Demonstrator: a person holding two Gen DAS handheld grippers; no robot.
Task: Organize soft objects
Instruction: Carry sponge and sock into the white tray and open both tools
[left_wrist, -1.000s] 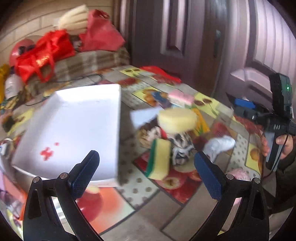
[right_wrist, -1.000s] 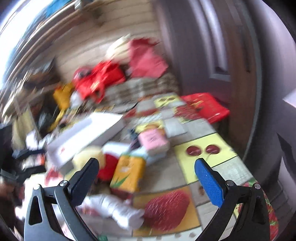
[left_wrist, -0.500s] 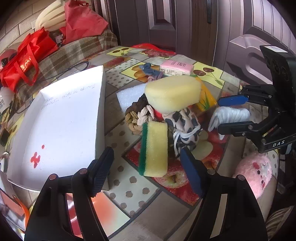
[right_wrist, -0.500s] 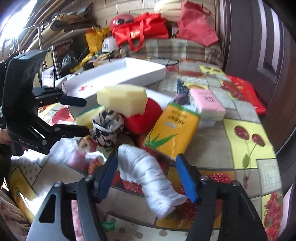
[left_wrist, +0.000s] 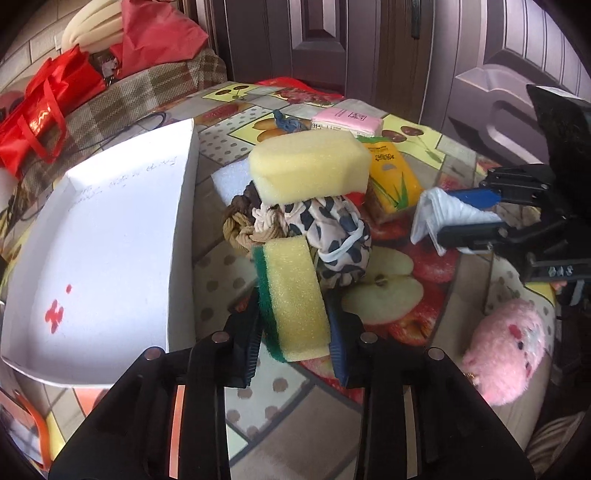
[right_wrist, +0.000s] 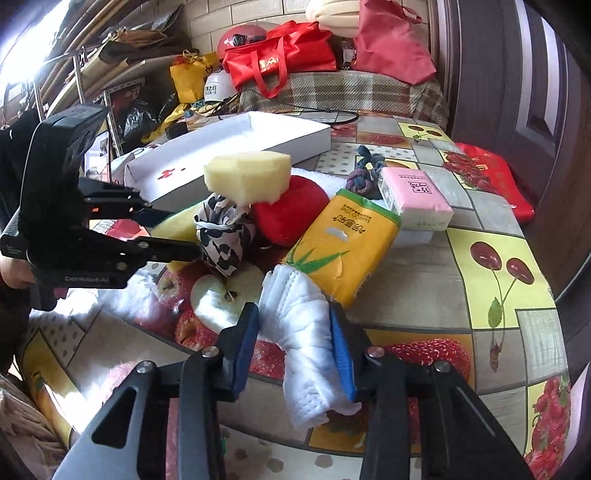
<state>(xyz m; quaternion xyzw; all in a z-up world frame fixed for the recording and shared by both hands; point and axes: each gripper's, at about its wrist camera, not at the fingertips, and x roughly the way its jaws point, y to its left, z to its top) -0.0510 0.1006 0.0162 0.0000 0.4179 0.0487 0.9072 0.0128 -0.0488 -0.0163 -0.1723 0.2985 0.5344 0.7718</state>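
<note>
We noted the counter (left_wrist: 424, 373) first: a fruit-print oilcloth, crowded, set beside a dark panelled door (left_wrist: 325, 40) in a cluttered room. A checked bench (right_wrist: 343, 92) beyond the far edge carried red bags (right_wrist: 280, 62); metal shelving (right_wrist: 92, 81) stood further off on the left hand-held gripper's side.

Next in size, the white tray (left_wrist: 92, 258) lay just left of the left hand-held gripper (left_wrist: 295, 325). It was empty, so we judged the sorting barely begun: nothing placed, nearly all left to do.

The pile of soft things sat straight ahead of both tools, between them: a big yellow sponge block (left_wrist: 310, 166) on top, a spotted cloth bundle (left_wrist: 332, 236) and braided cords (left_wrist: 240, 225) under it, a red round cushion (right_wrist: 291, 210), a yellow tissue pack (right_wrist: 343, 247), a pink tissue pack (right_wrist: 417, 199). A pink plush toy (left_wrist: 506, 350) lay apart, to the right of the left tool.

Left hand-held gripper: jaws had just been closing, and now pinched the green-backed scrub sponge (left_wrist: 291, 299) by its sides, the sponge still at the foot of the pile.

Right hand-held gripper (right_wrist: 295, 343): jaws had likewise been closing, and both pads pressed the folded white cloth (right_wrist: 306, 343), which lay on the counter against the yellow tissue pack.

Two items gripped, neither lifted, as far as we could tell.
</note>
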